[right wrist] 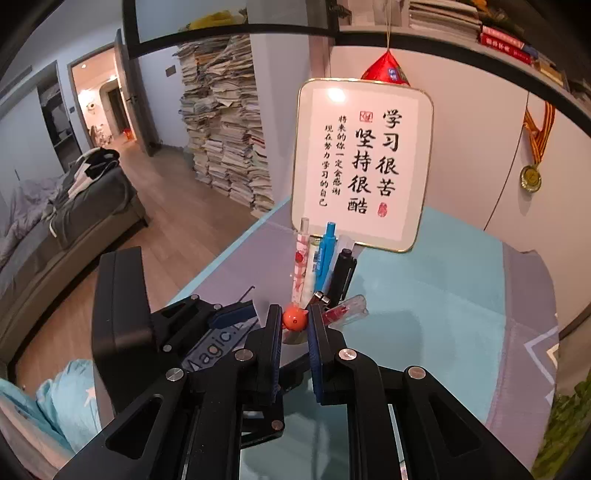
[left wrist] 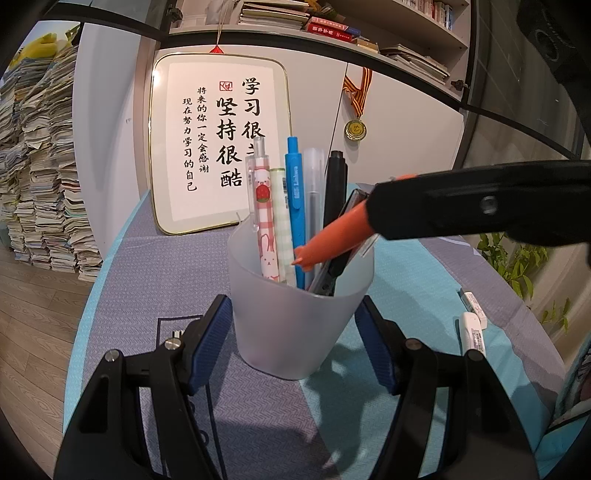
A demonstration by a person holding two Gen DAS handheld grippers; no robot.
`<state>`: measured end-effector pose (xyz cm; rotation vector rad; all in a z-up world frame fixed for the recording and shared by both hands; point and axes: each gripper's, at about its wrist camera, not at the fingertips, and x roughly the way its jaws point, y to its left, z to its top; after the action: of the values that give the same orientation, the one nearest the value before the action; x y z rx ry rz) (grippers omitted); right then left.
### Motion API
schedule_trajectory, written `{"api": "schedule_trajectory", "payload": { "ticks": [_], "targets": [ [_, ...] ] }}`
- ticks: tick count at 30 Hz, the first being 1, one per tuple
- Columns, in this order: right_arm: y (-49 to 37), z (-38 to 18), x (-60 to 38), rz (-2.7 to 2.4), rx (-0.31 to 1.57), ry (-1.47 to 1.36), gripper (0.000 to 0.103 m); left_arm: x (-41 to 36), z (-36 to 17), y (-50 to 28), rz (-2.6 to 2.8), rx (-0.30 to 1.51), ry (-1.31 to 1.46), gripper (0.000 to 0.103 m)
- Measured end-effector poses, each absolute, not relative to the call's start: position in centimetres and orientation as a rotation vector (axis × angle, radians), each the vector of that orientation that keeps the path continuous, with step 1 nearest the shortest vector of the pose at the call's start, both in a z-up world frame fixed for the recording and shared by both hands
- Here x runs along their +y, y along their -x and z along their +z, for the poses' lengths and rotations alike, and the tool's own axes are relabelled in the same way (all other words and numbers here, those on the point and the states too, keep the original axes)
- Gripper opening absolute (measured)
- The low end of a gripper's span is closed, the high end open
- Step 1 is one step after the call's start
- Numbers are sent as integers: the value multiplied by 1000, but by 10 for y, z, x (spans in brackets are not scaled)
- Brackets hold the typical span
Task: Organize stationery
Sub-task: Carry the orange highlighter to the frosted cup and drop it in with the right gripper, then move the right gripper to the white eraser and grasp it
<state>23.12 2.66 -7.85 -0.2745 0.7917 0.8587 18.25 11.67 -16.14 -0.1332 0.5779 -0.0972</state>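
- your right gripper (right wrist: 293, 326) is clamped narrow on an orange pen (right wrist: 294, 320); in the right wrist view its rounded orange end sits pinched between the two blue pads (right wrist: 275, 334)
- in the left wrist view the same orange pen (left wrist: 332, 236) slants down from the right, its tip inside the mouth of the frosted cup (left wrist: 295, 317), just beside the blue pen (left wrist: 295, 206)
- your left gripper (left wrist: 293, 339) holds the frosted cup, one blue pad (left wrist: 208, 343) pressed on each side of its wall; the cup stands upright on the table cover (left wrist: 155, 280)
- inside the cup stand a pink checked pen (left wrist: 263, 206), a pale green pen (left wrist: 279, 214), the blue pen, a clear pen (left wrist: 314, 177) and a black pen (left wrist: 335, 184), all leaning slightly; a further dark item lies tilted against the right rim, too hidden to name
- in the right wrist view a clear-capped red pen (right wrist: 341, 312) lies tilted at the cup's rim, just right of your pads
- to the right of the cup, well apart, two white objects (left wrist: 474, 325) lie on the cover
- behind the cup a gold-framed calligraphy board (left wrist: 218, 144) leans against the white wall
- further out: a medal on a striped ribbon (left wrist: 355, 127) hangs on the wall, books fill the shelf (left wrist: 332, 26) above, and a tall stack of papers (left wrist: 40, 166) rises from the wooden floor at the left
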Motion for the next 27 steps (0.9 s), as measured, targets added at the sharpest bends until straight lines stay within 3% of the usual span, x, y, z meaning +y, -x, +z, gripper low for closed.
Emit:
{"api": "schedule_trajectory", "payload": {
  "ticks": [27],
  "targets": [
    [-239, -76, 1, 813, 799, 150, 15, 117, -161, -183, -98, 578, 133, 68]
  ]
}}
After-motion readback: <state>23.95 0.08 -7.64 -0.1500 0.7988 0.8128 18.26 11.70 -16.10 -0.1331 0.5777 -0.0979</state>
